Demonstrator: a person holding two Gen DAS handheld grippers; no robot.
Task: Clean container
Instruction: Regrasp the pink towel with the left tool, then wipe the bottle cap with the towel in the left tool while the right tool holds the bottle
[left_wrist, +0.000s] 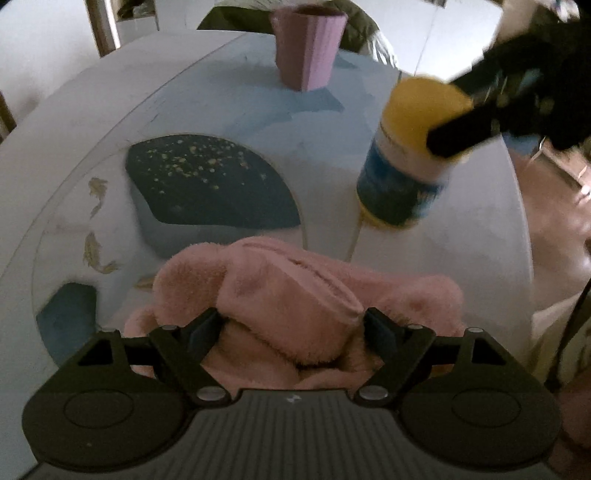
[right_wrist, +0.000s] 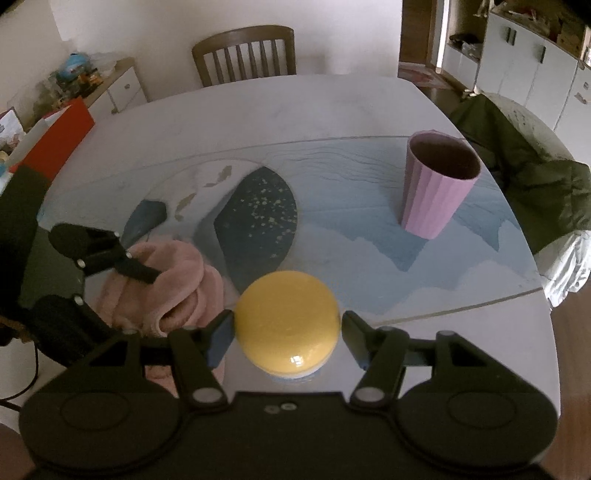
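A pink fluffy cloth (left_wrist: 295, 295) lies bunched on the table mat, and my left gripper (left_wrist: 291, 328) is shut on it, its fingers pressed into the folds. A bottle with a yellow cap (right_wrist: 287, 319) and blue-white label (left_wrist: 399, 184) stands just right of the cloth (right_wrist: 173, 280). My right gripper (right_wrist: 287, 321) is shut on it at cap height; one finger (left_wrist: 461, 133) crosses its top in the left wrist view, where the bottle looks tilted and blurred. A ribbed lilac cup (right_wrist: 436, 184) stands upright and open at the mat's far right, apart from both grippers.
The mat (right_wrist: 369, 240) with a blue mountain print and a dark speckled patch (right_wrist: 258, 225) covers the near half of the white table (right_wrist: 258, 103). A wooden chair (right_wrist: 245, 51) stands at the far side. A green jacket (right_wrist: 517, 158) hangs at the right edge.
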